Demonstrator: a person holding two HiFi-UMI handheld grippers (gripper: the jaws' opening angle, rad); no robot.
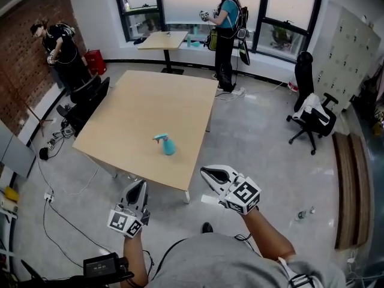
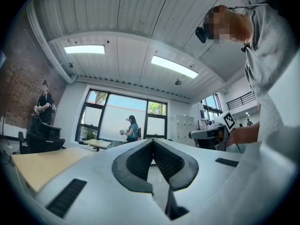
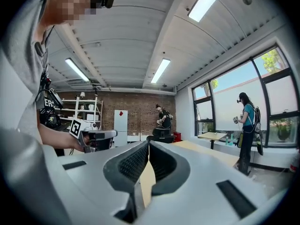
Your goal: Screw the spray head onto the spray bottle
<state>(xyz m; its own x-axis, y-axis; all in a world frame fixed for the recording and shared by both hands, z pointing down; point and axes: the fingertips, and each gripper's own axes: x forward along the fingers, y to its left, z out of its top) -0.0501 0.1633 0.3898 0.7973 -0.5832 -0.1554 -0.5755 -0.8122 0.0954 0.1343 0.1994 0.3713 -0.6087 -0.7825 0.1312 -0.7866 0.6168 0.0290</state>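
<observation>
Ahead at twelve o'clock stands the square light-wood table (image 1: 150, 110), well apart from both grippers. A black swivel office chair (image 1: 310, 117) stands on the grey floor at two o'clock.

Left white hand-held gripper (image 1: 138, 186), at seven o'clock in the head view: jaws fully together, ribbed black pads (image 2: 140, 161) meeting at the tips, nothing between them.

Right white hand-held gripper (image 1: 208, 172), at five o'clock: jaws likewise closed tip to tip, nothing gripped. Both grippers hang over the floor, short of the table's near edge.

The small teal plastic spray bottle (image 1: 168, 146) sits on the tabletop at five o'clock from its centre, untouched. Its paler spray head (image 1: 159, 138) points toward nine o'clock; I cannot tell whether it is threaded on.
</observation>
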